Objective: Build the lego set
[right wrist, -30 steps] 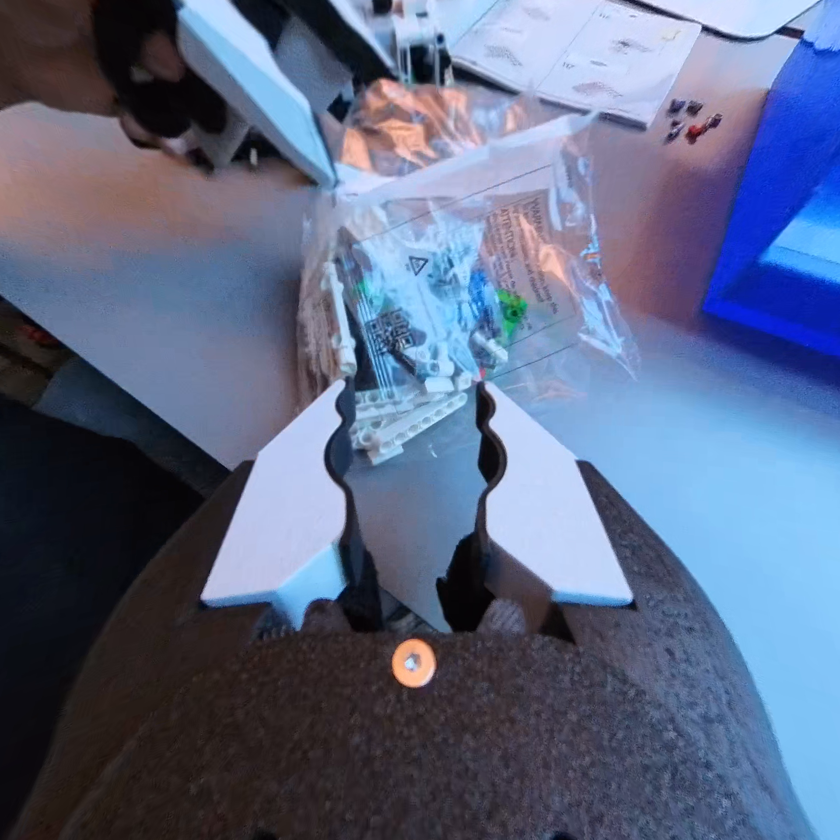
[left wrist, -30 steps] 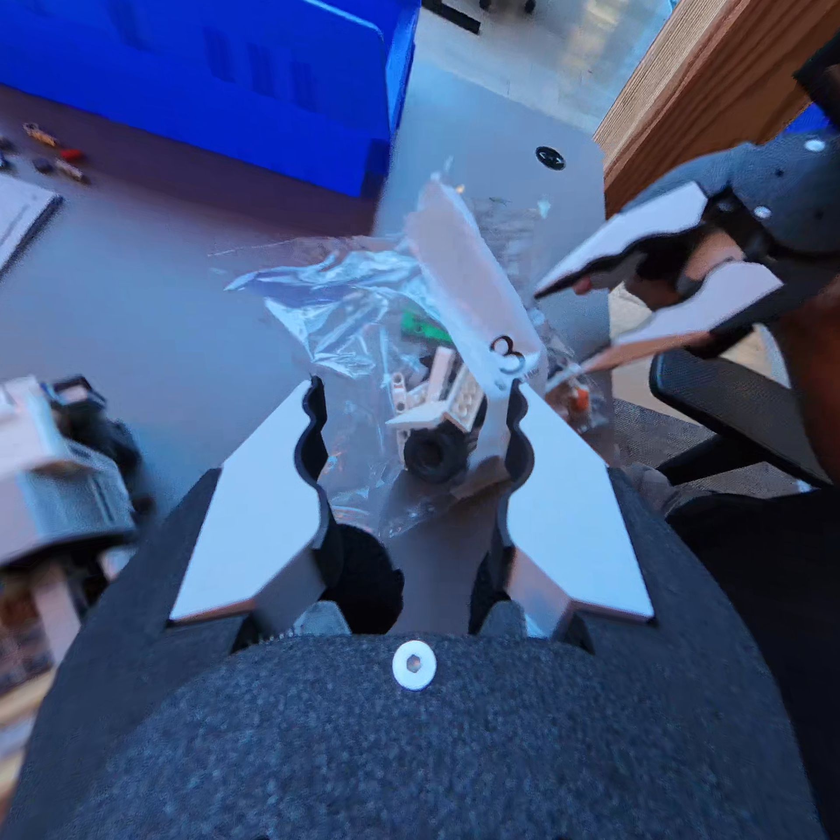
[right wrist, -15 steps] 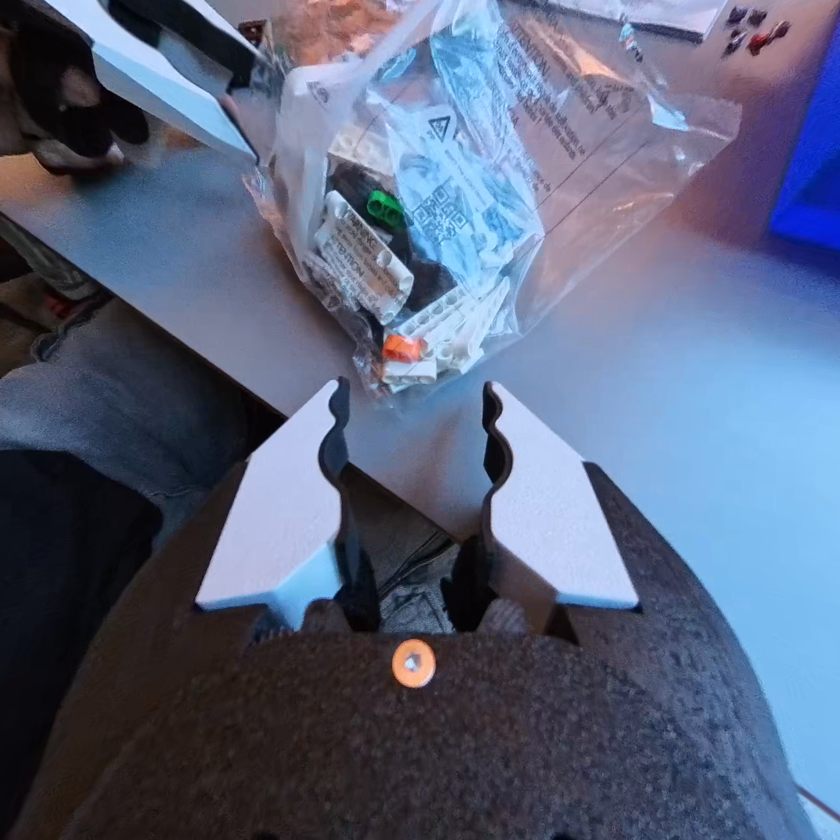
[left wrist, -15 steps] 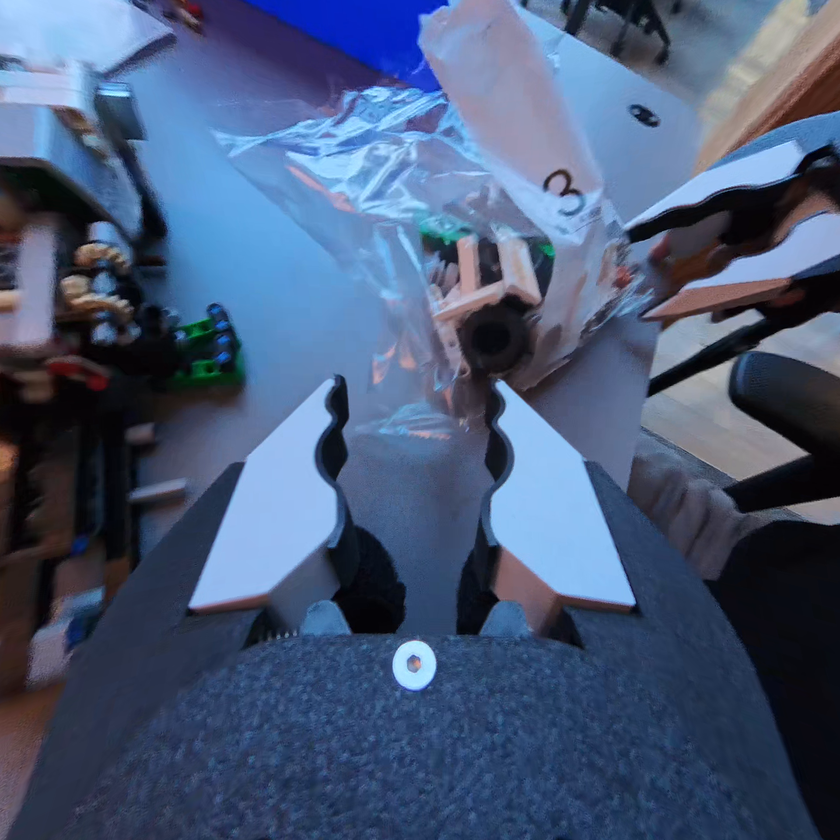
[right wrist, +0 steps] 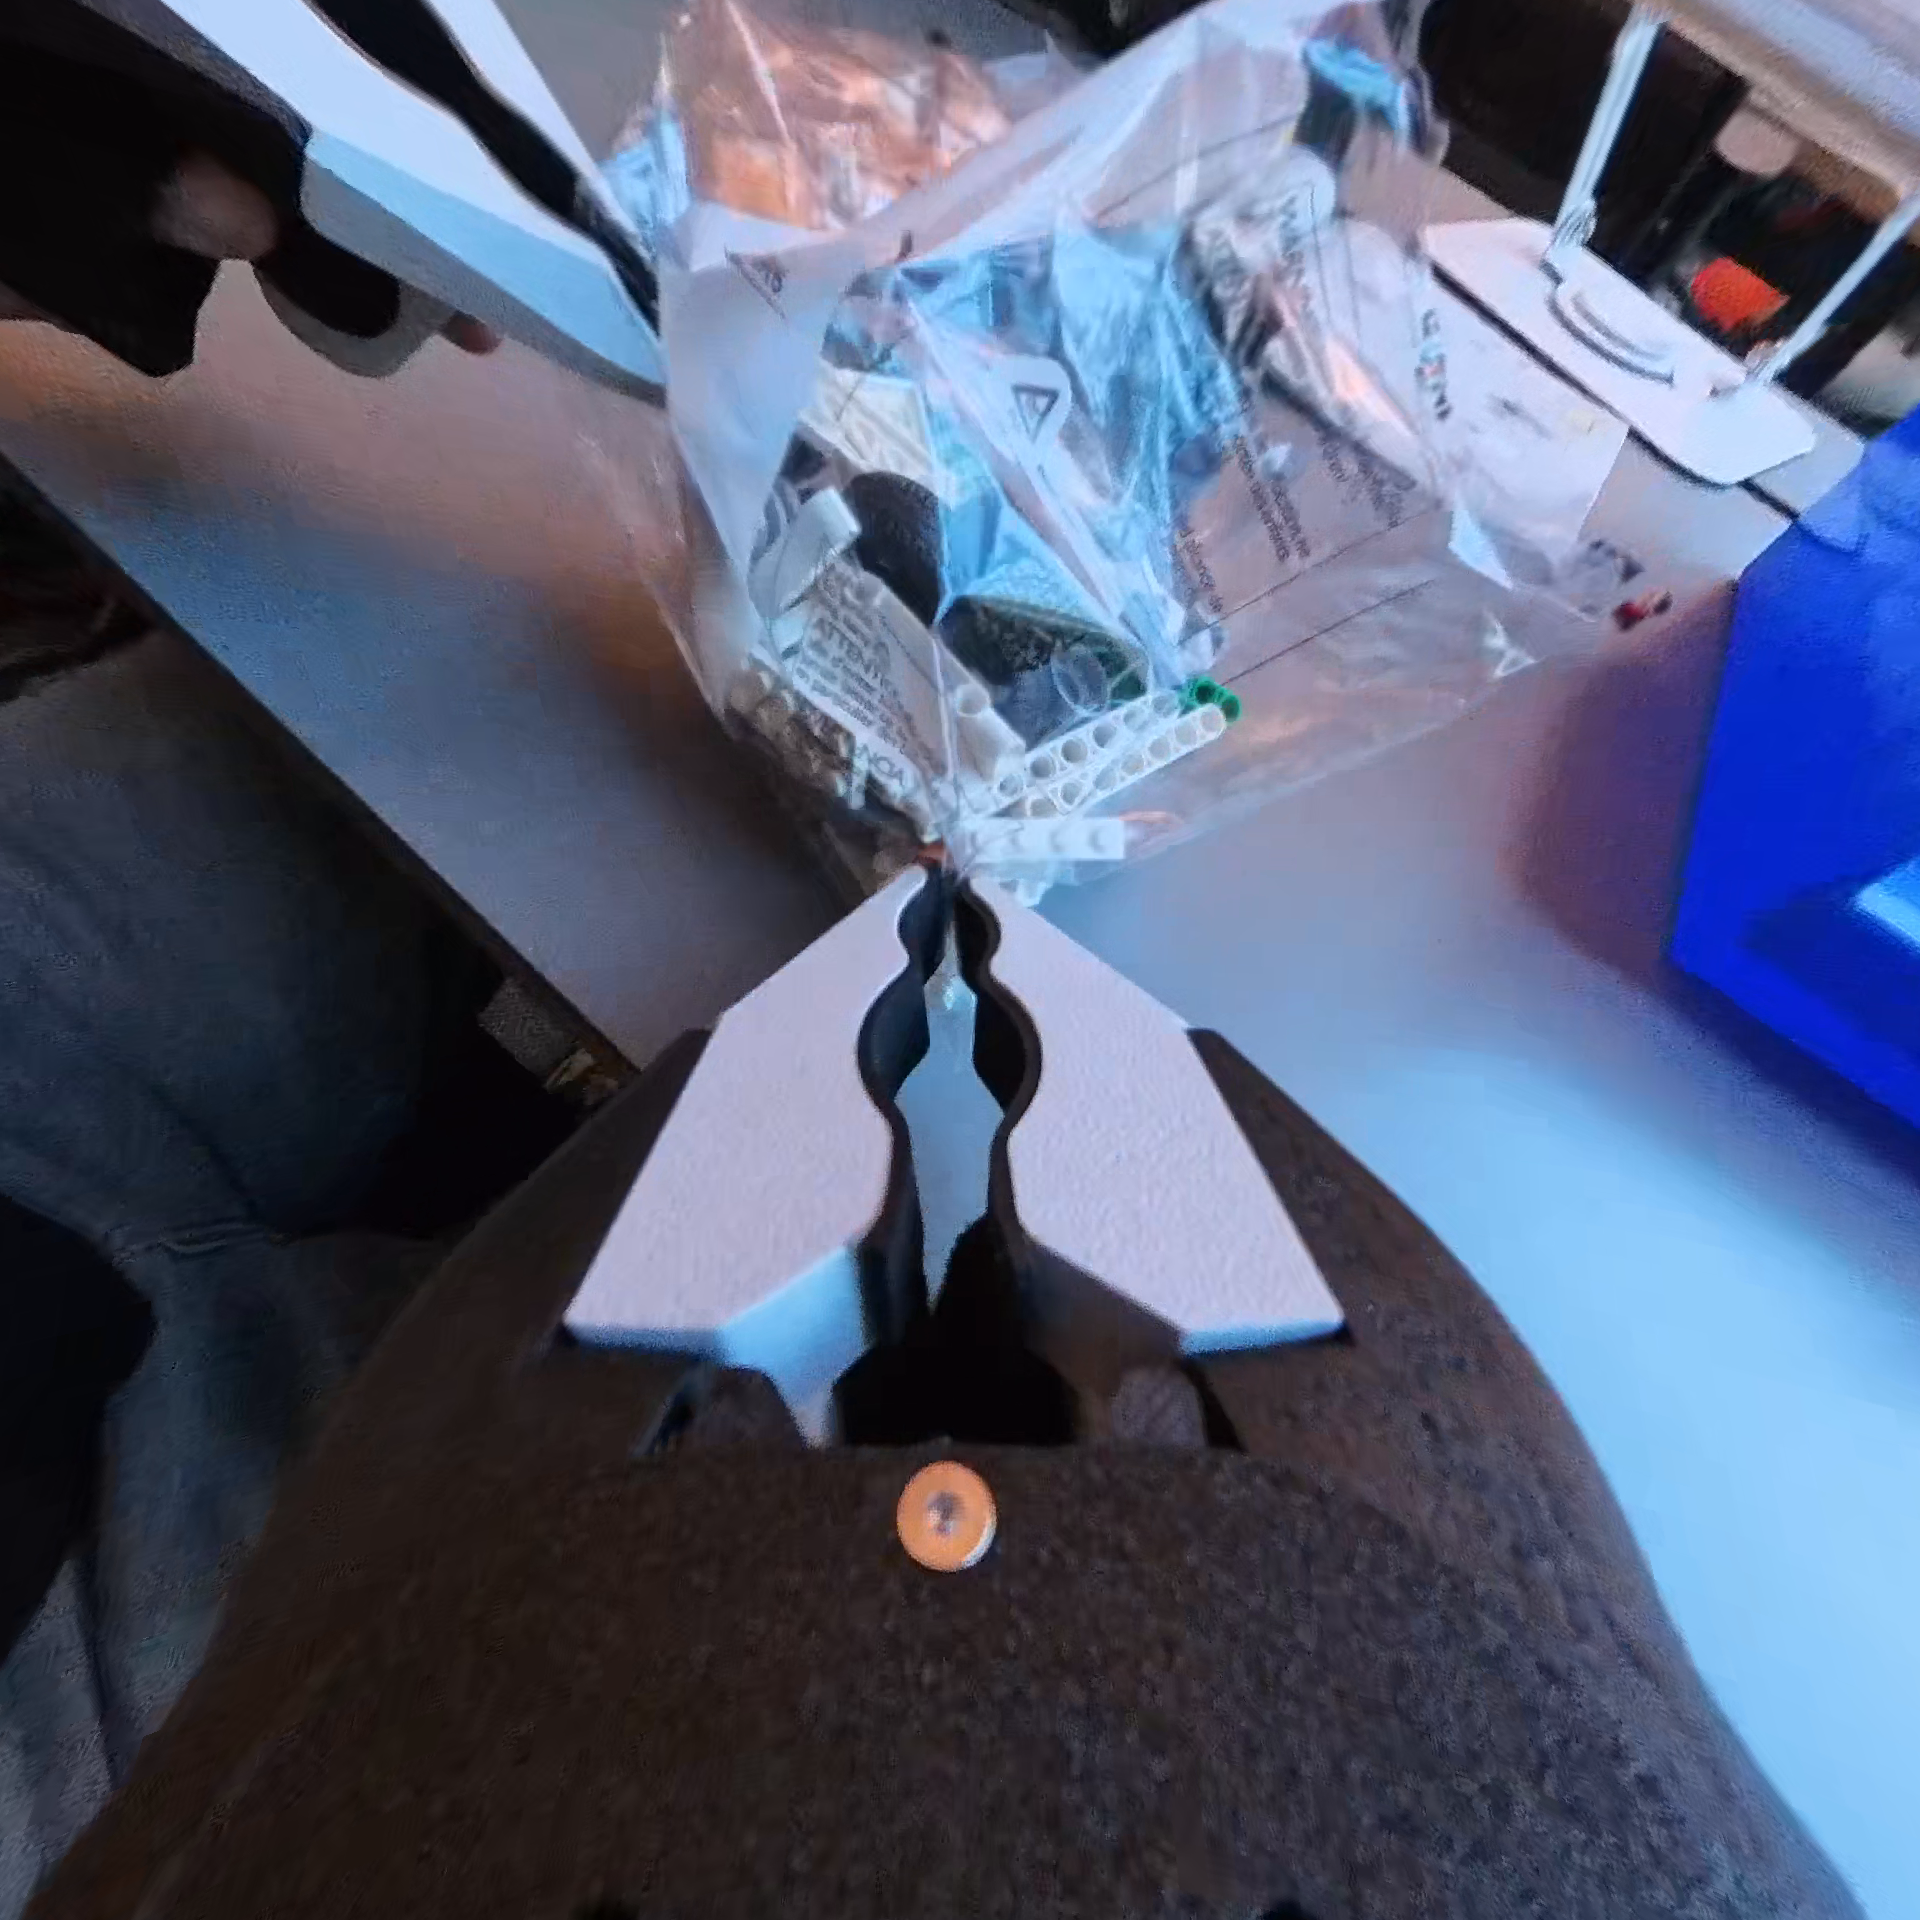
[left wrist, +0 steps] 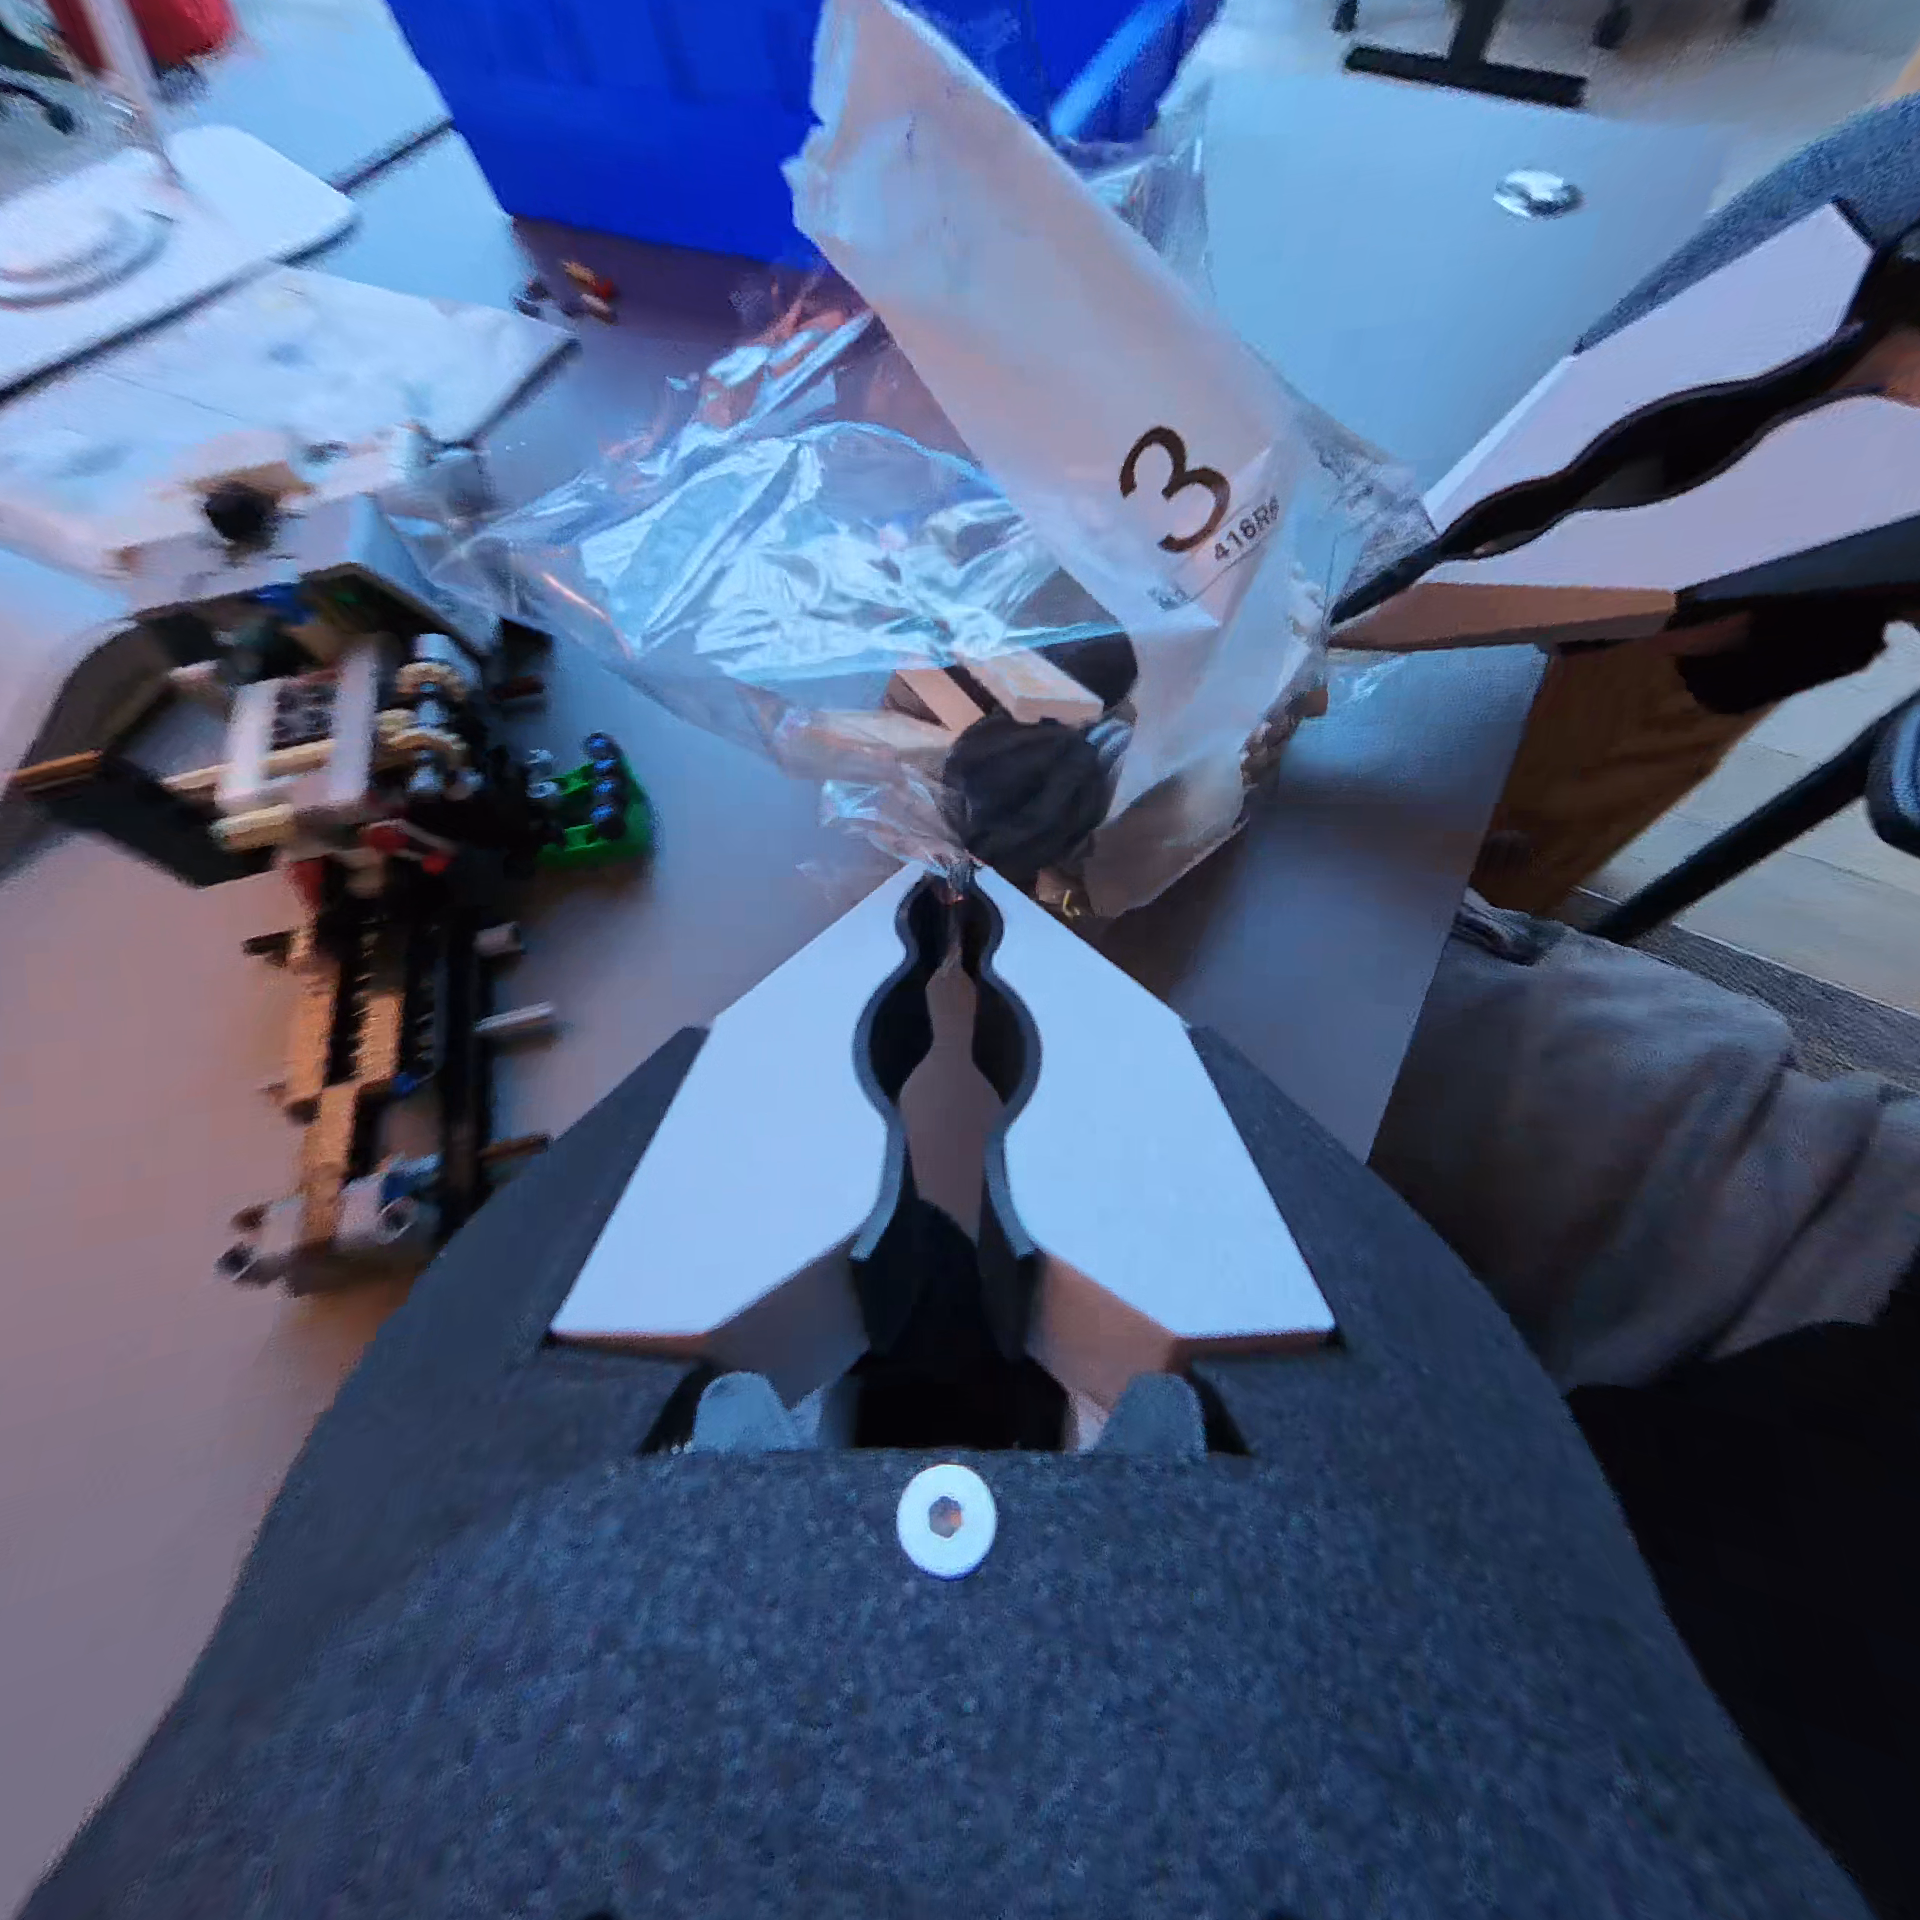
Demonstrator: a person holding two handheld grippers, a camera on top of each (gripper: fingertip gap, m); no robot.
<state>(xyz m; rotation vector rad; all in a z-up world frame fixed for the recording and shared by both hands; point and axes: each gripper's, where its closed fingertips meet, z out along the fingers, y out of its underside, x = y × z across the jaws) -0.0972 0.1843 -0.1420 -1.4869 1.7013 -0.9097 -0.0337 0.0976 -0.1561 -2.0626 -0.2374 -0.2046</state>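
A clear plastic bag of lego parts (left wrist: 790, 561) with a white numbered strip lies near the table's front edge. Inside it are a black tyre (left wrist: 1023, 790), white beams (right wrist: 1101, 758) and a green pin (right wrist: 1210, 694). My left gripper (left wrist: 951, 894) is shut on the bag's near corner. My right gripper (right wrist: 940, 883) is shut on another corner of the bag (right wrist: 1143, 416). Each gripper also shows in the other's view, the right one at the bag's right edge (left wrist: 1351, 608), the left one at the upper left (right wrist: 644, 348).
A partly built black and white lego model (left wrist: 343, 831) with a green piece (left wrist: 592, 821) lies left of the bag. An instruction booklet (left wrist: 312, 364) and a blue bin (left wrist: 675, 104) are behind it; the bin also shows in the right wrist view (right wrist: 1818, 831). A person's grey trouser leg (left wrist: 1621, 1164) is at the table edge. Spacing between my two grippers at the tips: around 12 cm.
Both grippers have closed from open onto corners of the bag. The bag has been drawn up and stretched between them.
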